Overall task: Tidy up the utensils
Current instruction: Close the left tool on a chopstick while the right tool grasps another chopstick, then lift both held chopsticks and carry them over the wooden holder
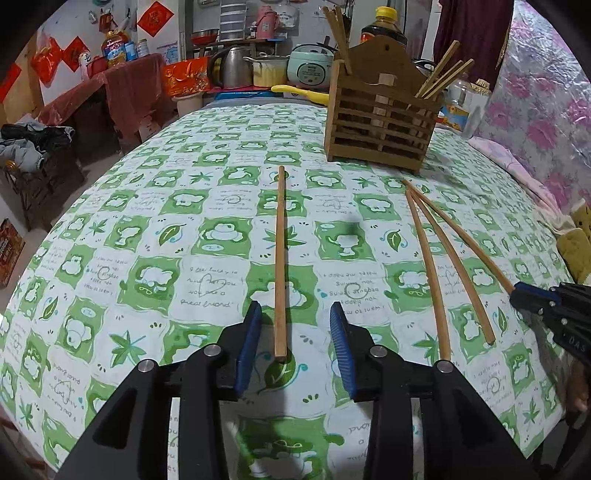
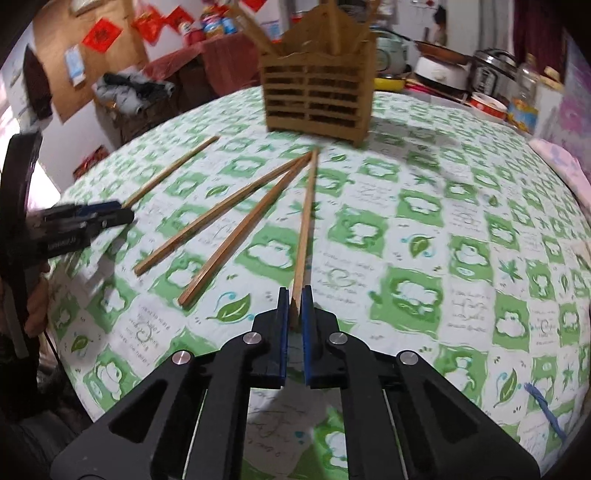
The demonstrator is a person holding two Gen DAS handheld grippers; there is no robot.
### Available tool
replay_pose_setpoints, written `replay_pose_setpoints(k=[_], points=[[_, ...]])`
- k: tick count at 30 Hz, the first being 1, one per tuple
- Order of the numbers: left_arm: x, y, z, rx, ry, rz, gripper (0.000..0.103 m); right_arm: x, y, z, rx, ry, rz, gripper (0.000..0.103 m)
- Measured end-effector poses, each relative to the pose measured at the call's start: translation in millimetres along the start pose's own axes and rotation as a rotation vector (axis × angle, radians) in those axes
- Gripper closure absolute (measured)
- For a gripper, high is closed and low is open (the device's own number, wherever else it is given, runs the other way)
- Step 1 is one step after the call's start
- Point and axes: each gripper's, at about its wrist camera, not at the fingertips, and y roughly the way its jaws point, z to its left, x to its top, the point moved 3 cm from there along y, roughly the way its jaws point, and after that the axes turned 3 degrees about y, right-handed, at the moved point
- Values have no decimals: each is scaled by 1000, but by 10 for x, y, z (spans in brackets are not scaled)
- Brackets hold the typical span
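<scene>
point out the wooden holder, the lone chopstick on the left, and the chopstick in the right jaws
holder point(image 1: 380, 129), left wrist view, middle of its slatted front
lone chopstick point(image 1: 280, 258), left wrist view, mid-shaft, between the open left jaws
gripped chopstick point(image 2: 306, 229), right wrist view, mid-shaft, ahead of the shut right jaws

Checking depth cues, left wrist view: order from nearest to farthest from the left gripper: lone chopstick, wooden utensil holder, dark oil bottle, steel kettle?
1. Lone chopstick: its near end lies between the open fingers of the left gripper, untouched.
2. Wooden utensil holder: on the tablecloth, ahead and right.
3. Dark oil bottle, behind the holder, and steel kettle, back left past the table edge: too close to call.
</scene>
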Motion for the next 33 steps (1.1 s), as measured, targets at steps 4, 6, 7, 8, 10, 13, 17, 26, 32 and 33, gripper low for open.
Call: replay_pose_setpoints(k=[4,6,7,8,10,13,17,26,32,33], points=[[0,-2,-3,-1,1,1,63,16,66,-9,2,-14,34,91],[-1,3,-9,2,6,2,63,14,77,-3,-1,-20,42,91],[-2,4,-13,5,9,2,63,11,74,-4,-1,-19,40,91],[-4,3,-11,6,11,2,63,16,76,-7,1,-14,39,95],[-5,0,-4,5,4,-7,71,29,59,-17,0,-7,26,96],[-7,5,24,5,-20,-10,96,33,2,-29,-6,-2,-11,96],[-15,-50,25,-11,-38,-20,97,34,-101,-55,-21,12,-77,96],[295,-753,-149,-19,10,-174,97,295,-767,-133,-37,49,-296,98],[479,-1122,-277,-52,31,-258,97,384,-893,-1,39,7,-283,88],[477,-1143,-291,-54,34,-263,97,347,-821,10,38,4,-258,80]])
